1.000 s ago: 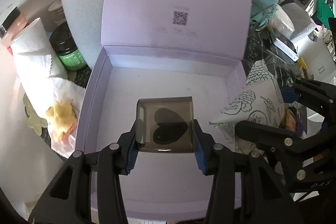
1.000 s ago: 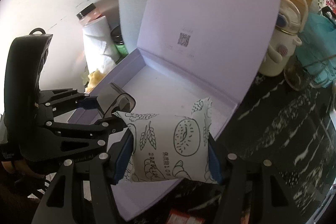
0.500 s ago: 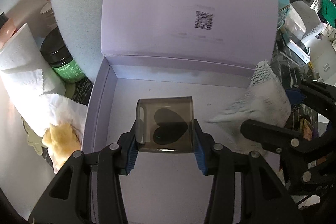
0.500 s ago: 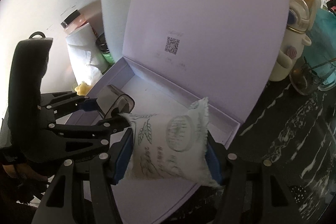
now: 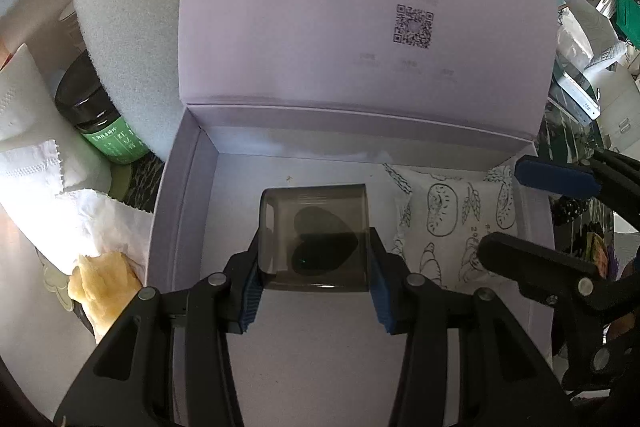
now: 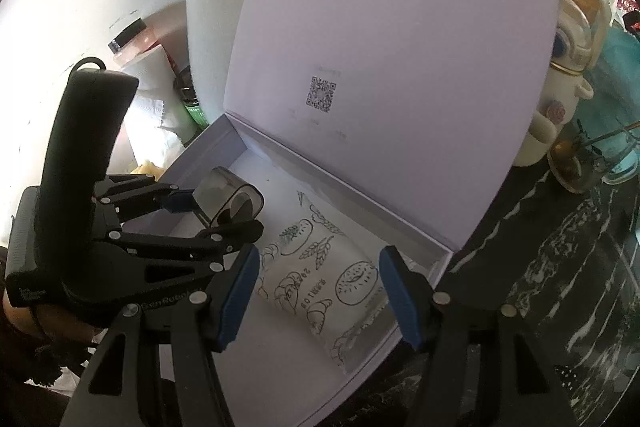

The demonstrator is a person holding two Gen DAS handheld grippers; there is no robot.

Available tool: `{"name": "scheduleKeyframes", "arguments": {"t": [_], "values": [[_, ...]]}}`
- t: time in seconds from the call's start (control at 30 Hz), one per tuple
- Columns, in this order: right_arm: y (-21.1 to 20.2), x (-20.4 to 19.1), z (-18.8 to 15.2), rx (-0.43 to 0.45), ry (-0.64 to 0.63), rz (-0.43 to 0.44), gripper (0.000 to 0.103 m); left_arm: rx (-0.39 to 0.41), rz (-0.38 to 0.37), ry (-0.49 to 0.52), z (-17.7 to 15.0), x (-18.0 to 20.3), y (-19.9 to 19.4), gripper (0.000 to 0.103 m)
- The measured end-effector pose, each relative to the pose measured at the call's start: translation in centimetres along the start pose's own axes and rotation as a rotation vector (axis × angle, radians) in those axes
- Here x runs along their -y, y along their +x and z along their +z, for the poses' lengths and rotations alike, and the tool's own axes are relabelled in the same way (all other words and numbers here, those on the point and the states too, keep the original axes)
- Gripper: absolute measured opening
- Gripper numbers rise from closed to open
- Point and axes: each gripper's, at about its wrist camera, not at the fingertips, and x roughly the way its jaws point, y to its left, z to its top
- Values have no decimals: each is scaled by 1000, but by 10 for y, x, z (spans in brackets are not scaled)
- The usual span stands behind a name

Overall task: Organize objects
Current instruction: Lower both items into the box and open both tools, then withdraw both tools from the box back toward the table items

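My left gripper point(image 5: 314, 287) is shut on a smoky translucent box with a dark heart point(image 5: 314, 239) and holds it just above the floor of an open lilac gift box point(image 5: 176, 195), lid point(image 5: 360, 7) upright. A white snack packet with bread drawings point(image 5: 452, 219) lies inside the box at the right. My right gripper point(image 6: 320, 291) is open above the packet point(image 6: 324, 279), fingers on either side and not touching it. The left gripper and smoky box point(image 6: 228, 197) show in the right wrist view.
A green-labelled dark jar point(image 5: 100, 119), a white foam roll point(image 5: 128, 19), paper towels point(image 5: 36, 147) and a yellow scrap point(image 5: 100, 287) crowd the box's left side. A cream kettle point(image 6: 568, 83) and a glass bowl point(image 6: 592, 159) stand right of the lid on the black marbled counter point(image 6: 560, 287).
My right gripper has opened and let go of the snack packet, which now lies in the box's right part. Both grippers moved forward and down into the box.
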Motion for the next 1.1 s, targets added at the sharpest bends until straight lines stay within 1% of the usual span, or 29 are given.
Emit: {"name": "scheduleKeyframes", "arguments": {"t": [0.23, 0.33, 0.4, 0.47, 0.67, 0.7, 0.73, 0.77, 0.8, 0.83, 0.87, 0.9, 1.07, 1.1], "values": [[-16, -3, -2, 21, -24, -33, 63, -9, 34, -13, 6, 5, -4, 45], [-26, -2, -3, 29, -18, -44, 64, -9, 56, -25, 9, 7, -10, 50], [-34, 0, -6, 35, -18, -53, 66, 2, 68, -31, 11, 10, -16, 56], [-44, 3, -9, 39, -19, -62, 67, 14, 70, -34, 12, 13, -23, 58], [-77, 9, -20, 61, -15, -78, 69, 42, 49, -46, 14, 28, -52, 58], [-82, 10, -20, 65, -14, -80, 69, 49, 45, -49, 9, 30, -60, 58], [-88, 11, -22, 71, -14, -82, 69, 53, 43, -52, 17, 35, -62, 58], [-95, 12, -23, 79, -14, -83, 69, 60, 41, -53, 17, 38, -68, 58], [-100, 12, -24, 84, -15, -86, 69, 68, 39, -52, -1, 49, -82, 58], [-106, 13, -25, 90, -18, -89, 69, 78, 38, -51, -9, 52, -91, 58], [-113, 13, -26, 99, -21, -94, 69, 86, 39, -49, -28, 64, -102, 58], [-118, 13, -27, 107, -23, -97, 69, 96, 40, -47, -40, 69, -108, 58], [-151, 16, -37, 147, -33, -106, 69, 132, 44, -35, -46, 89, -142, 58], [-157, 16, -40, 153, -33, -109, 69, 138, 43, -31, -48, 98, -159, 58]]}}
